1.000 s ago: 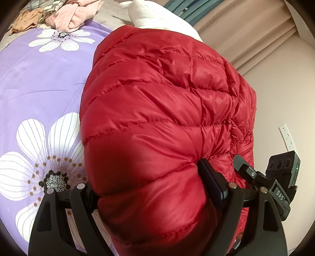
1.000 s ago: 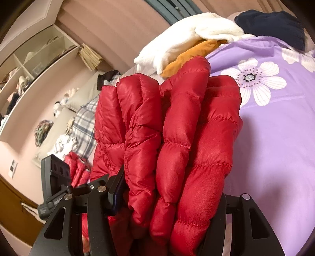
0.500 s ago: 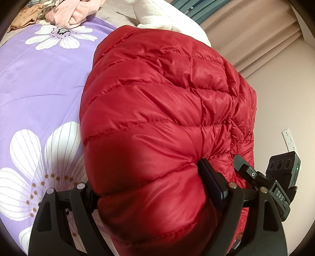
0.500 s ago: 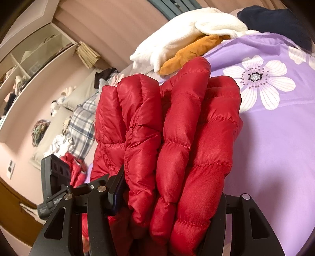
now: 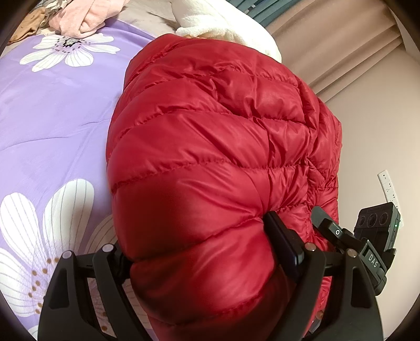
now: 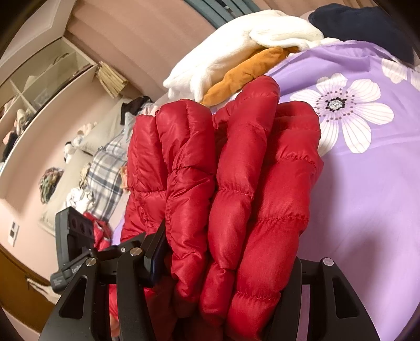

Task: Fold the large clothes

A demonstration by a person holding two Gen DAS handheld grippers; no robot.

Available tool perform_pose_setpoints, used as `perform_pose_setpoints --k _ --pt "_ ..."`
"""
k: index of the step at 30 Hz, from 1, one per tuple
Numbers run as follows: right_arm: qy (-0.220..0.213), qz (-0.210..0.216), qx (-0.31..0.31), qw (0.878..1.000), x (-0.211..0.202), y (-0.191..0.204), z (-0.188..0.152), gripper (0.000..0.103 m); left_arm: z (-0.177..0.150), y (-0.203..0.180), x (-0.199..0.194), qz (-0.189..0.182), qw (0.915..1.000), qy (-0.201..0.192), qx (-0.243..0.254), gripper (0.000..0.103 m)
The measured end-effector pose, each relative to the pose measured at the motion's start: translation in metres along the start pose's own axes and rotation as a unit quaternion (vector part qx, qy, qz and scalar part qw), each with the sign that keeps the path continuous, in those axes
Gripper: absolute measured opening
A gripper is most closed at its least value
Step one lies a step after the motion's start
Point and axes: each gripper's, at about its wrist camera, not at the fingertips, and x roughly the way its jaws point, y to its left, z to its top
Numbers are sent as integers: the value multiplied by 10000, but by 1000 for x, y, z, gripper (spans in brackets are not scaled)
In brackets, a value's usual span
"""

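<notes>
A puffy red quilted jacket (image 5: 210, 157) fills the left wrist view, folded into a thick bundle above the purple flowered bedspread (image 5: 52, 118). My left gripper (image 5: 202, 251) is shut on the bundle's near end, its jaws wide around the padding. In the right wrist view the same red jacket (image 6: 236, 183) shows as several stacked folds, and my right gripper (image 6: 225, 265) is shut on them. The other gripper (image 5: 378, 230) appears at the right edge of the left view, and as a black block (image 6: 74, 228) at the left of the right view.
A white fleece (image 6: 236, 47) and an orange garment (image 6: 249, 73) lie at the far edge of the bed, with a dark garment (image 6: 367, 23) beside them. Pink clothes (image 5: 84, 18) sit at the far left. Plaid fabric (image 6: 105, 170) and shelves (image 6: 39, 78) stand by the wall.
The bedspread flowers have slid nearer and sideways in both views, so both grippers have drifted slightly with the jacket. Both grips are unchanged.
</notes>
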Motion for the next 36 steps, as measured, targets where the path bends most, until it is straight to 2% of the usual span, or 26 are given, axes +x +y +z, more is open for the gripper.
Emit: perform_pose_setpoints --k 36 --pt "20 -97 229 9997 11 0 -1 57 4 3 3 165 9999 -30 -31 88"
